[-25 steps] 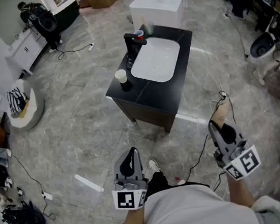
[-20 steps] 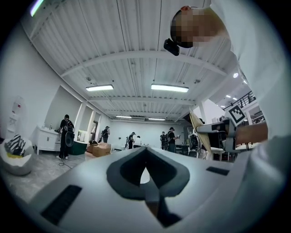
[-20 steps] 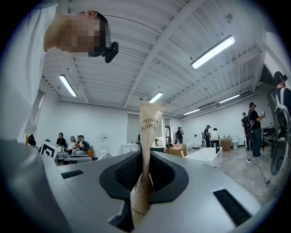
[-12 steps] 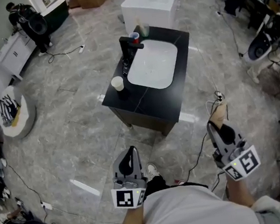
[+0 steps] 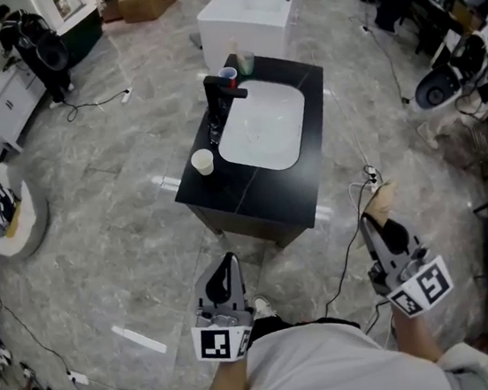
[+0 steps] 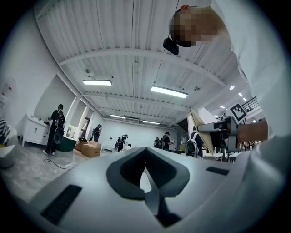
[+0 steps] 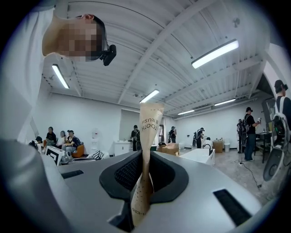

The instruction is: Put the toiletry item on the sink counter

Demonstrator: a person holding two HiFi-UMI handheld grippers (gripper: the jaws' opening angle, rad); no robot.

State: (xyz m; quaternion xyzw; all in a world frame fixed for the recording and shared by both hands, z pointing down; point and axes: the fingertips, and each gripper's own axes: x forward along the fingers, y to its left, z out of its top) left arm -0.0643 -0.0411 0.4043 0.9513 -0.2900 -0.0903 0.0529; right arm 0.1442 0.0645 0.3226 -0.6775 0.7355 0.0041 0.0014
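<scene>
The black sink counter point(image 5: 293, 194) with its white basin point(image 5: 262, 127) stands on the marble floor ahead of me. My right gripper point(image 5: 380, 222) is held low at the right, short of the counter, shut on a tan paper toothbrush packet point(image 5: 382, 197). In the right gripper view the packet point(image 7: 148, 132) stands upright between the jaws of that gripper point(image 7: 143, 178). My left gripper point(image 5: 228, 267) hangs at the lower left, shut with nothing in it. Its jaws meet in the left gripper view point(image 6: 146, 181).
On the counter stand a black faucet point(image 5: 217, 98), a paper cup point(image 5: 202, 161) and two small cups point(image 5: 228, 76) at the back. A white bathtub point(image 5: 248, 6) lies behind, a toilet point(image 5: 437, 86) to the right. A cable point(image 5: 348, 252) runs across the floor. People stand around the room.
The counter has slid down and a little to the right in the head view, so it is nearer. Both grippers keep their places in the view and their grip.
</scene>
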